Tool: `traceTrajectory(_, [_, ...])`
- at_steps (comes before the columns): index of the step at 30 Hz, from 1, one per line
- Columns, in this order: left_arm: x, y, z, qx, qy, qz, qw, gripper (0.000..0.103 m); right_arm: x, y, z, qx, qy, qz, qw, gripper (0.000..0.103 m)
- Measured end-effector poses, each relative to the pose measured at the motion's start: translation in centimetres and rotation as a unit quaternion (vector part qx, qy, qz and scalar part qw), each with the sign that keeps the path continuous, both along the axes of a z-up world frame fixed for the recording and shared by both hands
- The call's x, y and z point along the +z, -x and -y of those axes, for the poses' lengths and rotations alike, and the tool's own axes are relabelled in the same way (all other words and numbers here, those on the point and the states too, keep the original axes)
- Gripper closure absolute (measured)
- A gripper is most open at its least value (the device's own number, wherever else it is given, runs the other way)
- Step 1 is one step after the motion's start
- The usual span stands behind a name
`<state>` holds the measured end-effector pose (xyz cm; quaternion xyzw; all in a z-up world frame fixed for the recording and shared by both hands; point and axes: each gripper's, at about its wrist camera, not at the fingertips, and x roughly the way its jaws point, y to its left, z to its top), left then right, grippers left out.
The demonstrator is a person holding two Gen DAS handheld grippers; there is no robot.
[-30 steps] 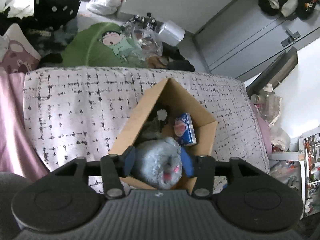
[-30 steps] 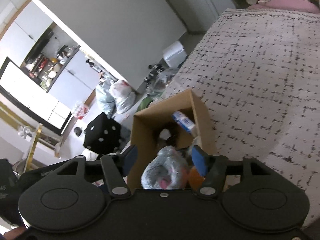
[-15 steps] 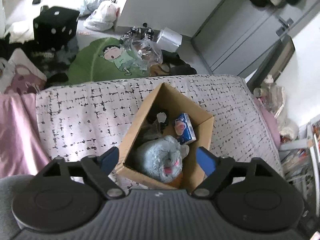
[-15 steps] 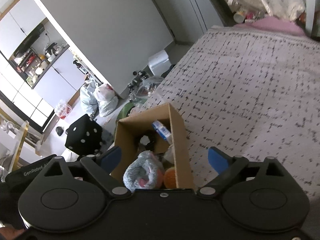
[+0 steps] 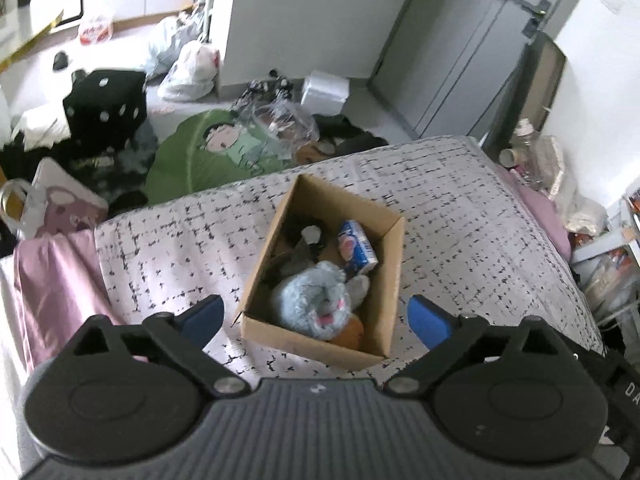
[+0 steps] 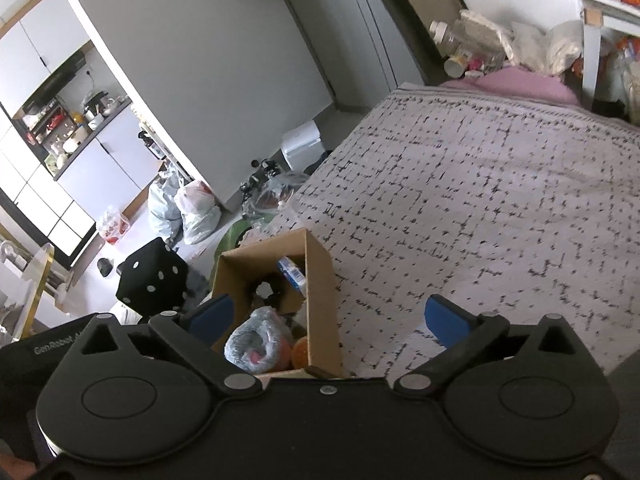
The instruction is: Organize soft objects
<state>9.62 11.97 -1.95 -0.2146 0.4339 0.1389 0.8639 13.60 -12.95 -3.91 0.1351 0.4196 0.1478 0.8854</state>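
Both grippers, left (image 5: pixel 314 318) and right (image 6: pixel 328 318), have just been opening and now stand wide with nothing between them. Gray plush toy (image 5: pixel 316 306) sits released in the cardboard box (image 5: pixel 390 280) on the bed (image 5: pixel 460 208). Risk, I'd say: the heaped toy tips out if a hand clips the box.

"GenRobot" lettering, partly cut off, on the black device (image 6: pixel 52 346) beside the right claw

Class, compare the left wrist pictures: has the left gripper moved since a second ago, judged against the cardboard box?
Yes. The left gripper has pulled up and back from the cardboard box; its jaws have just been opening, leaving the grey plush in the box.
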Motion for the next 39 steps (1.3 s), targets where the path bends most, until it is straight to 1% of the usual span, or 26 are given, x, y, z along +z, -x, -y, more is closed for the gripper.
traceTrajectory(2, [0.7,0.3,0.9,-0.009,-0.005,0.006,0.9999,0.003,0.4,0.3,0.5,0.004,0.008,0.000,1.000,0.000])
traceTrajectory(4, [1.2,0.5,1.4,-0.020,0.000,0.012,0.9997,0.001,0.7,0.7,1.2,0.004,0.009,-0.001,1.000,0.000])
traceTrajectory(6, [1.7,0.8,2.0,-0.025,0.001,0.015,0.9996,0.001,1.1,1.2,1.8,0.000,0.012,0.004,1.000,0.000])
traceTrajectory(10, [2.3,1.7,2.8,-0.030,-0.010,0.021,0.9993,0.000,1.8,2.2,2.4,0.007,0.031,0.017,0.999,0.000])
traceTrajectory(14, [2.8,2.6,3.2,-0.028,-0.021,0.028,0.9990,0.000,2.2,3.1,2.9,0.005,0.044,0.029,0.999,0.000])
traceTrajectory(17, [3.3,3.3,3.7,-0.031,-0.036,0.033,0.9983,0.000,2.6,3.7,3.3,0.006,0.051,0.034,0.998,0.000])
traceTrajectory(21, [3.7,3.8,4.6,-0.038,-0.033,0.035,0.9981,0.000,3.1,4.3,4.0,0.008,0.056,0.035,0.998,0.000])
traceTrajectory(24, [4.3,4.2,5.3,-0.039,-0.044,0.041,0.9974,0.000,3.2,4.7,4.6,0.005,0.062,0.031,0.998,0.000])
traceTrajectory(29, [5.0,5.1,6.5,-0.047,-0.044,0.047,0.9968,0.000,3.4,5.9,5.5,0.001,0.070,0.036,0.997,0.000])
traceTrajectory(33, [5.4,6.4,7.2,-0.034,-0.044,0.050,0.9972,0.000,3.5,6.8,5.4,0.003,0.090,0.040,0.995,0.000])
traceTrajectory(37, [5.7,7.4,8.6,-0.062,-0.052,0.055,0.9952,0.000,3.9,8.1,5.2,0.013,0.097,0.050,0.994,0.000])
traceTrajectory(39, [5.8,7.8,8.9,-0.072,-0.059,0.057,0.9941,0.000,4.0,8.7,4.9,0.030,0.094,0.055,0.994,0.000])
